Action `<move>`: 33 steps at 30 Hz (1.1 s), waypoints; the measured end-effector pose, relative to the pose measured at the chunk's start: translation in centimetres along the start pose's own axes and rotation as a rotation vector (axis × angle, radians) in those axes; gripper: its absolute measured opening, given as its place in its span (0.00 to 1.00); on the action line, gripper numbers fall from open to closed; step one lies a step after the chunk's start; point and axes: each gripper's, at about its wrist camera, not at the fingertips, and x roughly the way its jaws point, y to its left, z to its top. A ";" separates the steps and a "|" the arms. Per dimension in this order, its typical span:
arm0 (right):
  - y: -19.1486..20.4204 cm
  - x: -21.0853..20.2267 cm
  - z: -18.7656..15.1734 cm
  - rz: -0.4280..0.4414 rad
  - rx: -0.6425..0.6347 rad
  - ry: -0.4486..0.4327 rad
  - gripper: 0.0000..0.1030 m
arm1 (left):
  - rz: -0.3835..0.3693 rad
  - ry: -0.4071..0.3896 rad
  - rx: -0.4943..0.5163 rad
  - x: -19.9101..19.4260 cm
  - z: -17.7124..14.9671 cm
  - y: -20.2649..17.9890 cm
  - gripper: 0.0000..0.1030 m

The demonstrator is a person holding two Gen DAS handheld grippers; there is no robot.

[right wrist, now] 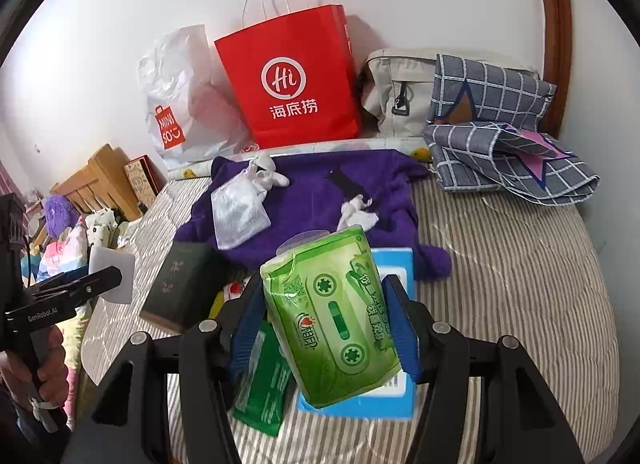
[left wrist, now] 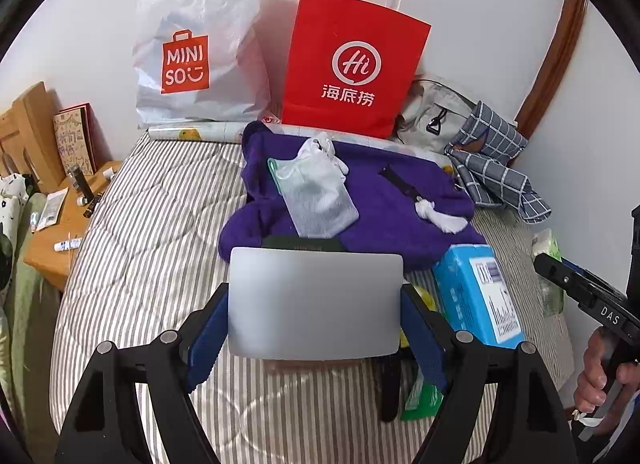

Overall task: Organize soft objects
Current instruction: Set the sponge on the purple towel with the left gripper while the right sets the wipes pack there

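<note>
Right claw (right wrist: pixel 328 328) clamped across green tissue pack (right wrist: pixel 334 320), jaws about half open, pads pressing both sides, pack lifted and tilted above blue box (right wrist: pixel 394 268). Left claw (left wrist: pixel 316 304) spread wide, gripping flat grey slab (left wrist: pixel 316 302) by both edges; slab raised just in front of purple sweater (left wrist: pixel 380 200). Second green packet (right wrist: pixel 262 388) lying flat, front of sweater, beside blue box. Mesh pouch (left wrist: pixel 316 196) and white sock knot (left wrist: pixel 440 218) resting on sweater. Dark book (right wrist: pixel 180 284) at sweater's front left corner. Red paper bag (left wrist: pixel 352 64) and white plastic bag (left wrist: pixel 200 44) standing behind sweater against wall.

Risks, as judged: tissue pack squashy and tilted, so could slip or rotate out. Slab smooth, held by thin edges only, so could slide out onto sweater.
</note>
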 end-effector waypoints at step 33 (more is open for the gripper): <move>-0.1 12.2 13.3 0.007 -0.024 0.015 0.57 | 0.020 0.163 -0.027 13.3 9.4 0.6 0.78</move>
